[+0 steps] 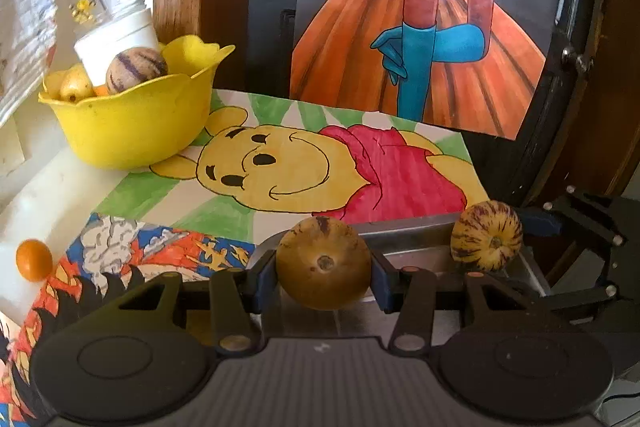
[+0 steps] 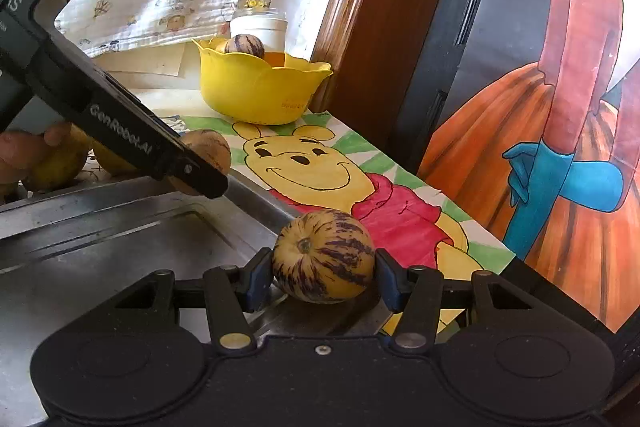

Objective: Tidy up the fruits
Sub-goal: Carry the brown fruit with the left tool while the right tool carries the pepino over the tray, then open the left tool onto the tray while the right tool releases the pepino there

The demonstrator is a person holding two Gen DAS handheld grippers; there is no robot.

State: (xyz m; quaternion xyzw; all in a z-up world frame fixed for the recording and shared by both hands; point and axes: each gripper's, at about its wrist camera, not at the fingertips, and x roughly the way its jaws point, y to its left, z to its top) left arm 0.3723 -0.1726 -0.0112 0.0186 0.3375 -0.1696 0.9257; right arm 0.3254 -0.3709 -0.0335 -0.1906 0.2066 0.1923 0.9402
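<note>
Over the metal tray (image 2: 100, 227), each gripper clamps 1 fruit: left (image 1: 324, 273) brownish (seemingly faint-striped), right (image 2: 324, 263) purple-streaked.

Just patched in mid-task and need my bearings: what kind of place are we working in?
Probably a home kitchen or dining corner: a stainless steel tray, a scalloped yellow plastic bowl holding fruit, and hand-coloured cartoon drawings, like the yellow bear picture, covering the surface beside a wooden frame.
</note>
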